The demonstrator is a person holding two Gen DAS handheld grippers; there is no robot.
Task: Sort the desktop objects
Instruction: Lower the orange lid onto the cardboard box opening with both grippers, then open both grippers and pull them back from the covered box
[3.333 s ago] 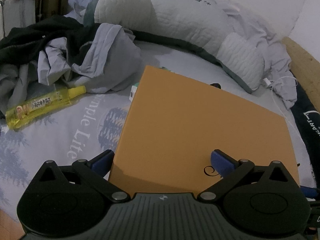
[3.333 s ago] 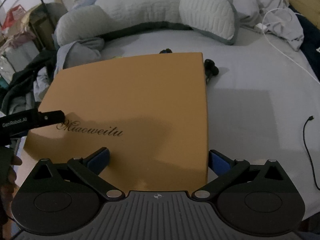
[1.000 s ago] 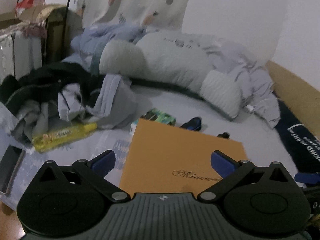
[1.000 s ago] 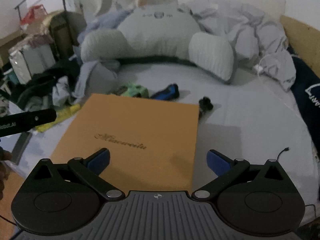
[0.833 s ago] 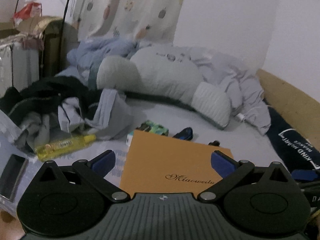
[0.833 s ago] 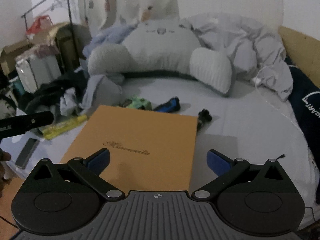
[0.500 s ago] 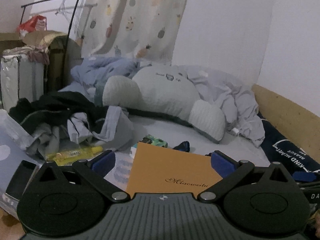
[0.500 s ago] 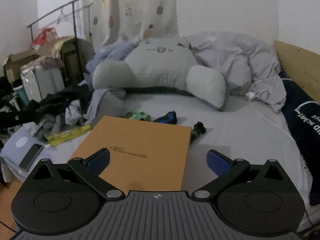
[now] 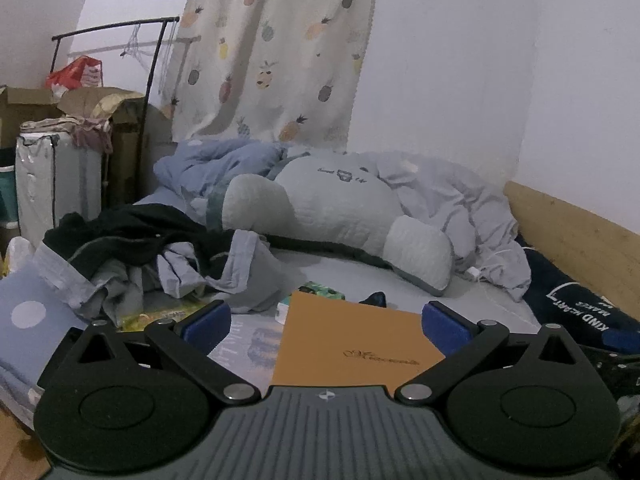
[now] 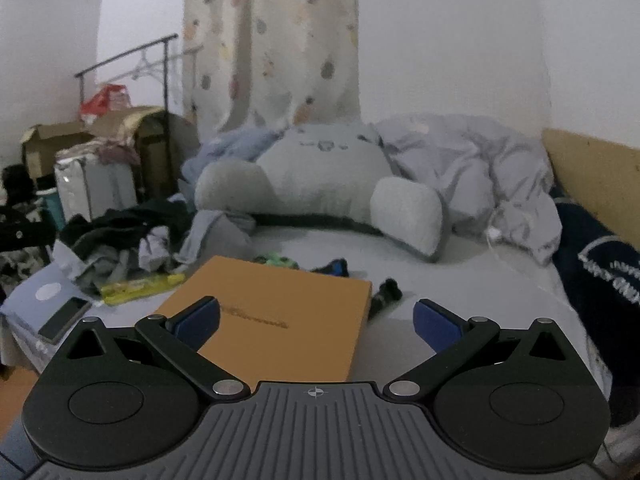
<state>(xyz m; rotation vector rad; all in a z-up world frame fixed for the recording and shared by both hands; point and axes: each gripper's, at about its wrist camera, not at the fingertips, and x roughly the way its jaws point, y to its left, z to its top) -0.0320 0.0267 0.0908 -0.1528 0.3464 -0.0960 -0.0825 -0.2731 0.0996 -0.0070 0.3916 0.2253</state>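
Left wrist view: the left gripper [image 9: 325, 325] hangs with jaws apart, empty, above the near edge of the orange box [image 9: 352, 344] on the bed. Right wrist view: the right gripper [image 10: 316, 320] is spread too, holding nothing — small items (green, blue, black) lie just beyond the box, and a blind reach could knock them. Both cameras sit higher and farther back than 3.3 s ago.

**Orange box on a grey bed**

The box [image 10: 276, 320] is plain orange with dark script lettering. The bottle [image 10: 140, 285] is yellow. The cushion [image 9: 340, 208] is pale grey-green, the curtain [image 9: 272, 48] cream with pineapple print. The tongs [image 9: 326, 326] are black with blue pads [image 9: 208, 320]. The sheet [image 10: 460, 280] is light grey.
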